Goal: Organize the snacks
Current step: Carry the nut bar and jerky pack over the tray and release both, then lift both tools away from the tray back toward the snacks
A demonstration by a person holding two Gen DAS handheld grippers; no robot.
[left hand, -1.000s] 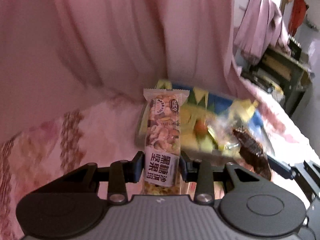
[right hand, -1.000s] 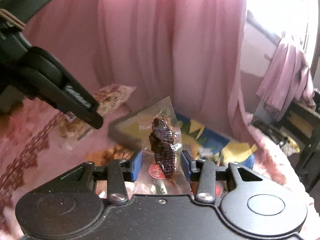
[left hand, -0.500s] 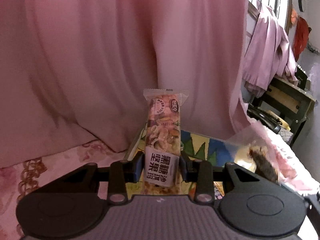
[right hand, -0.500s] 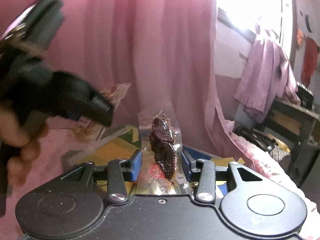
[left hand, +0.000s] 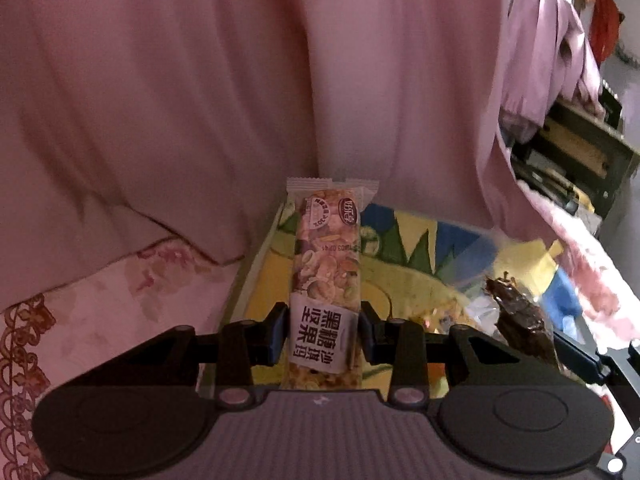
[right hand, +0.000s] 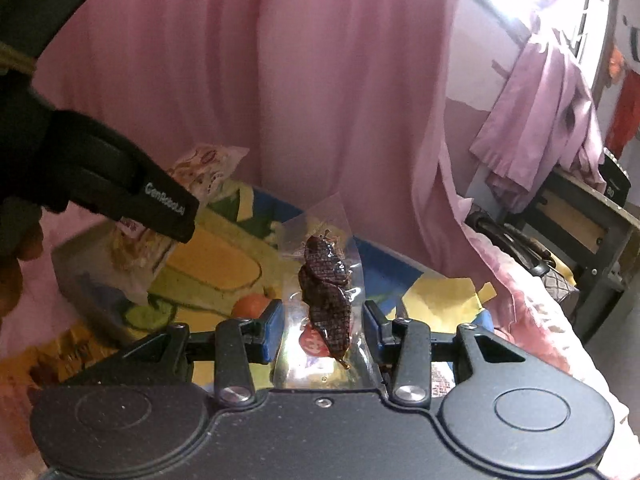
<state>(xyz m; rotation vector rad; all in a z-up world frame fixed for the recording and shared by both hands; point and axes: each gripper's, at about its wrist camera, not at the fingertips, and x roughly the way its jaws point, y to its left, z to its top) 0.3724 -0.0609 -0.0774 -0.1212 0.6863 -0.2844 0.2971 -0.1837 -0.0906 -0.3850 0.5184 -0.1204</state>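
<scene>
We pinch the nut bar [left hand: 326, 280] in our left gripper [left hand: 323, 338] and the clear meat pouch [right hand: 326, 292] in our right gripper [right hand: 324, 334], over what seems a colourful box [left hand: 404, 276]; the slippery pouch could slide out early.

The nut bar [left hand: 326, 280] has a shiny printed plastic wrapper. The dark snack [right hand: 326, 296] sits in a clear, glossy plastic pouch. The left tool [left hand: 324, 334] is dull black plastic with metal screws. The curtain [left hand: 200, 80] is soft pink cloth.
</scene>
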